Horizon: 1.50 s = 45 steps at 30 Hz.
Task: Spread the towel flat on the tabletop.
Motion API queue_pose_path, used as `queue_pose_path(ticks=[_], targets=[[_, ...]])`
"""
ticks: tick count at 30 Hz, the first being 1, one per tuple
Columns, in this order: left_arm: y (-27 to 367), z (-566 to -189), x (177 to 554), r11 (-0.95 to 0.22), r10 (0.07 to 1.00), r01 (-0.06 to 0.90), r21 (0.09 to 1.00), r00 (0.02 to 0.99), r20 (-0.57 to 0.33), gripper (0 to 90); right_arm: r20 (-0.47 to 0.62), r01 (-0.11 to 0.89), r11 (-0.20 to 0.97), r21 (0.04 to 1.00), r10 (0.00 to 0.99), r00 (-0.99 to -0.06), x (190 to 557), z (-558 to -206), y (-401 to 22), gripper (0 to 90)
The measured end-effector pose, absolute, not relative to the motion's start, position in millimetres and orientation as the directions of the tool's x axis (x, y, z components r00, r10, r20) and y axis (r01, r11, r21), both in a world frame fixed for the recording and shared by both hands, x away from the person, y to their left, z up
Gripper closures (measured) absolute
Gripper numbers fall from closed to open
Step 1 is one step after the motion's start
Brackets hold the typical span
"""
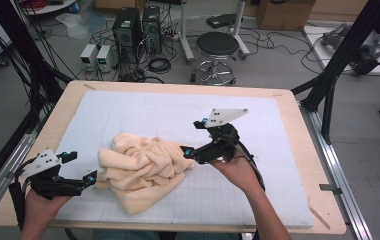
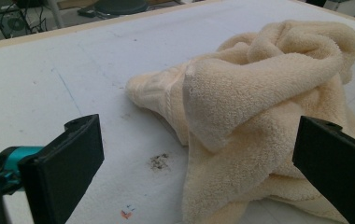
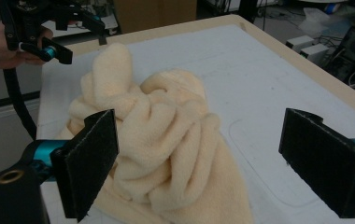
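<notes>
With the crumpled cream towel (image 1: 140, 170) heaped at lower centre of the white mat (image 1: 258, 125), the left gripper (image 1: 92, 178) and right gripper (image 1: 187, 151) flank it wide open and empty, seemingly approaching; each next needs a corner to pinch.

One crumpled cream towel (image 1: 140, 167) lies on one white mat (image 1: 258, 130); two grippers flank it, left gripper (image 1: 89, 179) and right gripper (image 1: 187, 151).

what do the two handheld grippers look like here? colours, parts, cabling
Both are black-bodied. The left gripper and right gripper each carry a pale grey three-cornered plate with small dark dots on top, teal accents near the jaws, and a black cable trailing back. The jaws are flat rectangular black pads with a rough face. The forearms are bare, no sleeves visible.
</notes>
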<state>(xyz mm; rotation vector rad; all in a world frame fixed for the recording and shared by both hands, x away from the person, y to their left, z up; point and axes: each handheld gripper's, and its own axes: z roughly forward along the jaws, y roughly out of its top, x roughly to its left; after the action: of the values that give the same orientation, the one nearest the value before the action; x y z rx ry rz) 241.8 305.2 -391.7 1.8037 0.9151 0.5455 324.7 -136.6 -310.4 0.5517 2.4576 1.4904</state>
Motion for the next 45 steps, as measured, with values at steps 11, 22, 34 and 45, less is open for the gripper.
queue_pose_path(ticks=[11, 22, 34, 45], targets=[[305.1, -392.2, 242.1, -0.224, 0.786, 0.339, 0.914, 0.618, -0.036, 2.5, 0.039, 0.204, 0.528, 0.824, 0.306, -0.951, 336.2, -339.5, -69.7, 11.3], [304.4, -392.8, 241.8, -0.222, 0.783, 0.34, 0.914, 0.621, -0.041, 2.5, 0.038, 0.191, 0.688, 0.7, 0.232, -0.972, 340.3, -393.9, -21.1, 29.3], [304.0, -393.0, 242.7, -0.228, 0.778, 0.338, 0.913, 0.627, -0.038, 2.5, 0.071, 0.17, 0.674, 0.719, 0.173, -0.982, 343.2, -388.0, -31.4, 69.3], [301.0, -392.4, 242.7, -0.231, 0.774, 0.335, 0.913, 0.632, -0.036, 2.5, -0.004, 0.123, 0.628, 0.768, 0.198, -0.98, 330.6, -318.3, -111.2, 71.1]])
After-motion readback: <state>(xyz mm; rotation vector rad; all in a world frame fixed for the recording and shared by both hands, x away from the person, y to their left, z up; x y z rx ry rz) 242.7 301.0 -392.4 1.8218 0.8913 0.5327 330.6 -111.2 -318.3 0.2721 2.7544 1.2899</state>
